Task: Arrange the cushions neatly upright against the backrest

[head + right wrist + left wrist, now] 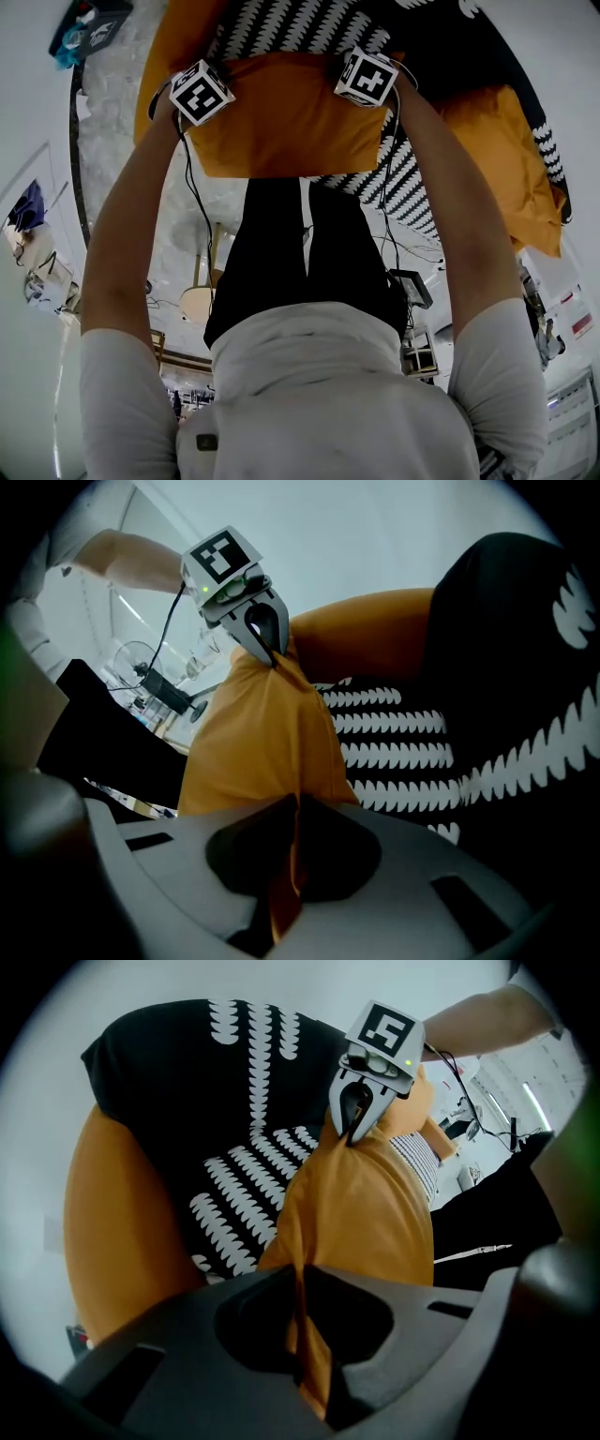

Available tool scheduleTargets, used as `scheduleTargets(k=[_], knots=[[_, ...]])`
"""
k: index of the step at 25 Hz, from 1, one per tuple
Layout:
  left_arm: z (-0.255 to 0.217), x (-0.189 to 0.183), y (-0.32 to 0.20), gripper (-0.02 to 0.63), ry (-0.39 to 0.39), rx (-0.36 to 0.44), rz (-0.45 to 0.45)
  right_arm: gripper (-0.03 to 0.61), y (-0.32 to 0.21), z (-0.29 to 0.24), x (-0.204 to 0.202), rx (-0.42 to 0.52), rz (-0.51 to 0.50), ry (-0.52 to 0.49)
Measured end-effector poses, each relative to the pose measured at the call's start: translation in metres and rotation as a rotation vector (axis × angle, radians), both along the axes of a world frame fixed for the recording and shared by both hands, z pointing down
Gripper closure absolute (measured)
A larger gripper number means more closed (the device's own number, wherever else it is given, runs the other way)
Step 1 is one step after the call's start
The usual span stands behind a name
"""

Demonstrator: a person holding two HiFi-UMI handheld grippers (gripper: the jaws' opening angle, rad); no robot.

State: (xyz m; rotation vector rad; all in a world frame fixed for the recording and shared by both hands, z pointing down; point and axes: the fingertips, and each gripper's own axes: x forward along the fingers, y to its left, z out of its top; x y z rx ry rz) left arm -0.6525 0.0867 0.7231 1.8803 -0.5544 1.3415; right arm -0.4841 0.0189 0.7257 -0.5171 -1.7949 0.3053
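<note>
The light is soft and even, with a bright pale wall at 12 o'clock in both gripper views; I see no glare. My head view bends hard toward its rim, and the room curls round from 6 to 9 o'clock. Both gripper views sit in a round frame with black corners. In each, my jaws at 6 o'clock are blurred, their hollow in deep shadow, while the orange cushion (361,1213) beyond is bright and sharp. A green smear tints the left gripper view at 3 o'clock.

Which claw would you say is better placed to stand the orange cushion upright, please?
Neither alone, I think: the left claw and the right claw are each shut on a corner of the orange cushion, so lifting with both together looks best.
</note>
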Motion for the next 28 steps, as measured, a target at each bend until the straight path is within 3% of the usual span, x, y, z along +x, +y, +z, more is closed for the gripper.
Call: scheduleTargets(k=[10,15,23,28], knots=[[-0.040,0.004,0.010,0.592,-0.007,0.059,-0.023,0.549,0.011,-0.058,0.007,0.076,0.045,-0.120],[-0.076,0.018,0.021,0.592,0.002,0.103,-0.014,0.550,0.032,-0.100,0.029,0.105,0.036,-0.125],[-0.138,0.047,0.000,0.592,0.013,0.213,0.036,0.551,0.049,-0.159,0.068,0.174,0.092,-0.149],[-0.175,0.059,-0.038,0.591,0.006,0.291,0.096,0.551,0.031,-0.188,0.084,0.245,0.160,-0.168]])
